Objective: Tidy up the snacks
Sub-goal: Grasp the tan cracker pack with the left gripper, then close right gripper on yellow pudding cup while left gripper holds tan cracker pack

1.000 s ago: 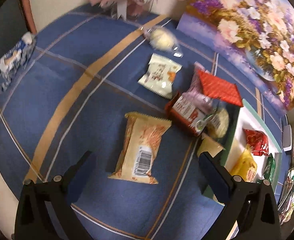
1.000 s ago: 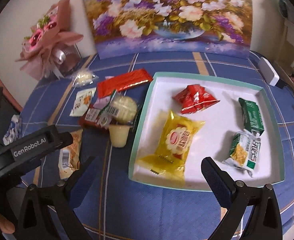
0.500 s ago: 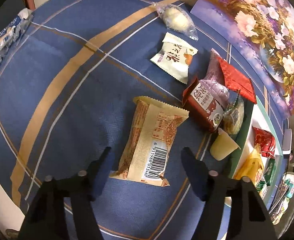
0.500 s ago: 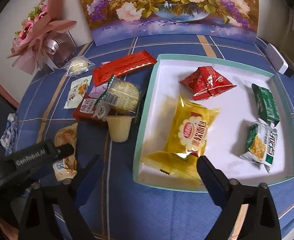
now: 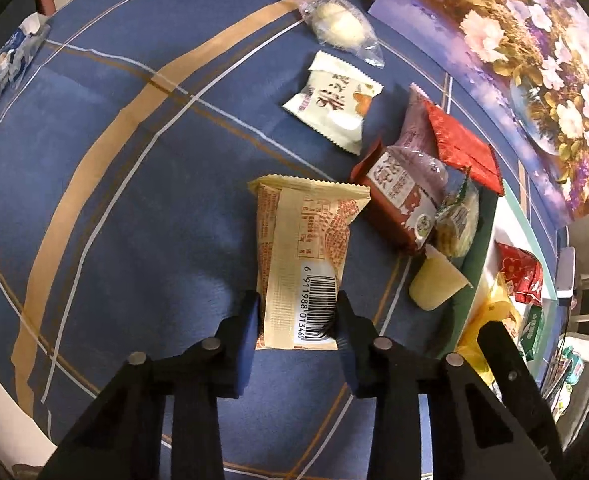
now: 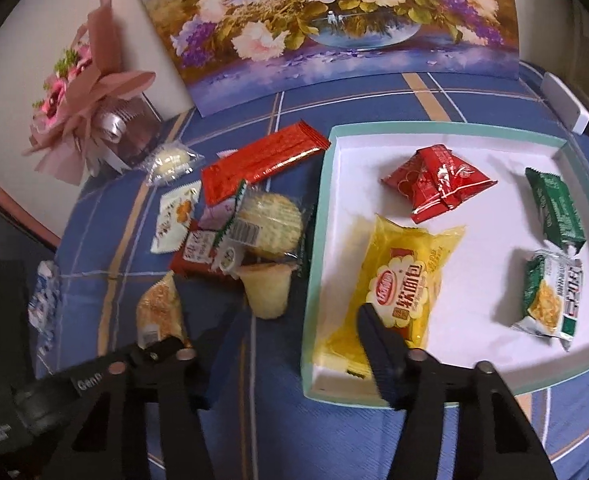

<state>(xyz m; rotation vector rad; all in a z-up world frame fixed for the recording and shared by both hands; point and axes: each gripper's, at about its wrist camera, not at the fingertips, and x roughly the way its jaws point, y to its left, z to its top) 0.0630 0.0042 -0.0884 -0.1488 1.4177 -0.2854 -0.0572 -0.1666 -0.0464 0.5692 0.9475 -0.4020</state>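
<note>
My left gripper (image 5: 297, 316) is shut on the near end of a tan bread packet (image 5: 304, 248) with a barcode, lying on the blue tablecloth; the packet also shows in the right wrist view (image 6: 159, 308). My right gripper (image 6: 298, 328) is open and empty, low over the near left corner of the teal-rimmed white tray (image 6: 312, 280). The tray holds a yellow packet (image 6: 398, 284), a red packet (image 6: 438, 182), a dark green packet (image 6: 554, 208) and a green-white packet (image 6: 550, 292).
Left of the tray lie a jelly cup (image 6: 266, 288), a round cracker pack (image 6: 268, 222), a red box (image 5: 394, 200), a long red wrapper (image 6: 262, 160), a white sachet (image 5: 332, 102) and a clear-wrapped bun (image 5: 340, 26). A bouquet (image 6: 86, 92) and painting (image 6: 326, 16) stand behind.
My left gripper has moved down onto the tan packet and closed on its near end. My right gripper has dropped closer to the tray's near left corner and narrowed somewhat.
</note>
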